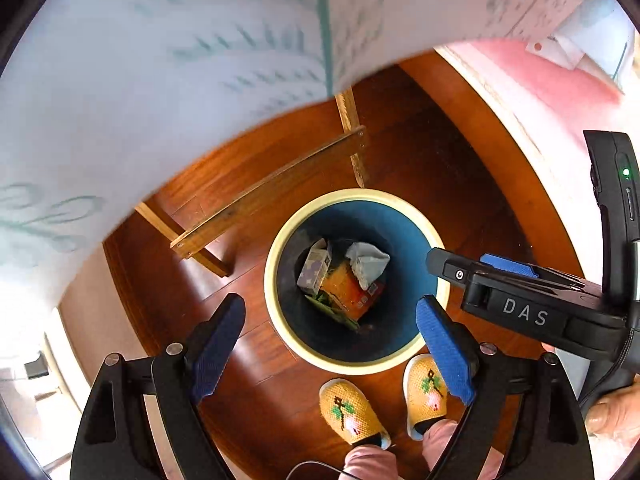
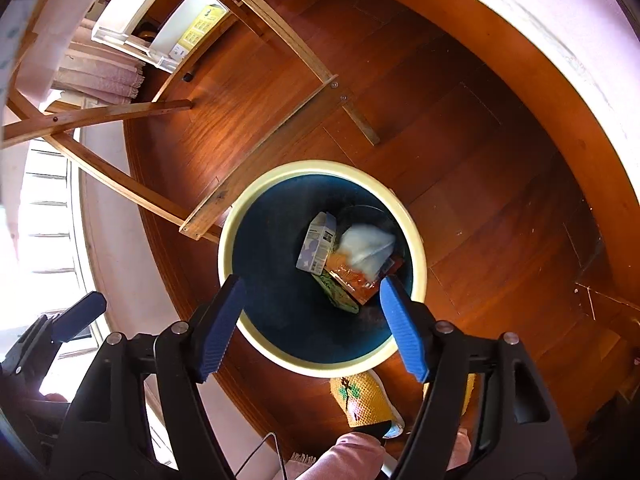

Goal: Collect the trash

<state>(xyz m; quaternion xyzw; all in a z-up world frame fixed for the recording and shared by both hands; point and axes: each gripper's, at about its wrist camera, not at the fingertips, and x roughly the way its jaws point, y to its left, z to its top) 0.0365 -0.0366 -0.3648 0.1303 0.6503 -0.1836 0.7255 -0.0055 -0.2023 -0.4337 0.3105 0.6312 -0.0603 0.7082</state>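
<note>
A round bin with a cream rim (image 1: 356,195) and blue inside stands on the wooden floor, straight below both grippers. In it lie a small pale carton (image 1: 314,270), a crumpled grey-white paper (image 1: 366,264), an orange packet (image 1: 348,290) and something green (image 1: 332,307). My left gripper (image 1: 332,344) hangs open above the bin's near edge, nothing between its blue pads. In the right wrist view the rim (image 2: 320,167), carton (image 2: 318,244), orange packet (image 2: 356,282) and blurred paper (image 2: 366,250) show again. My right gripper (image 2: 312,328) is open and empty over the bin.
A person's feet in yellow embroidered slippers (image 1: 348,408) stand just beside the bin. Wooden table legs and a crossbar (image 1: 272,188) rise behind it, under a pale patterned tablecloth (image 1: 160,80). A white shelf unit (image 2: 160,12) stands farther back. The right gripper's black body (image 1: 524,316) crosses the bin's right side.
</note>
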